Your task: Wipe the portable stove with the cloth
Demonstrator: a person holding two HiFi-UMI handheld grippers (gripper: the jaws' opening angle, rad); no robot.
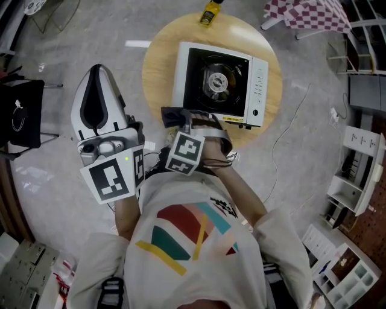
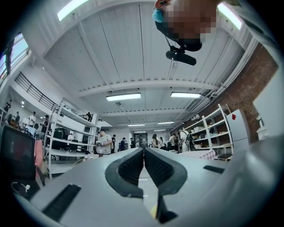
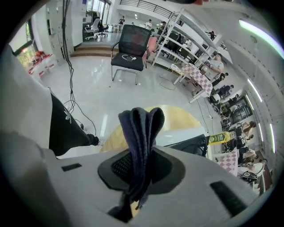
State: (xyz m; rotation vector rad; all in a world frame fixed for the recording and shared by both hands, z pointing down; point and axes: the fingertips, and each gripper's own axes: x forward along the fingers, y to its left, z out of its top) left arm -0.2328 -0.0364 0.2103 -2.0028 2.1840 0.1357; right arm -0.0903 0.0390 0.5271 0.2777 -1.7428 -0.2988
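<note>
My right gripper (image 3: 140, 165) is clamped on a dark blue cloth (image 3: 141, 127), which stands folded up out of the jaws. In the head view the cloth sits over the near left edge of the round wooden table (image 1: 272, 90), just beside the near left corner of the portable stove (image 1: 220, 81); I cannot tell whether they touch. My left gripper (image 2: 143, 162) has its jaws pressed together with nothing between them. It is held off the table's left edge and tilted up toward the ceiling lights. The white stove with its black top lies in the middle of the table, and a yellow bottle (image 1: 210, 12) stands at the far edge. Around it I see pale polished floor, a black chair (image 3: 131, 46) and open shelving (image 2: 213, 128).
</note>
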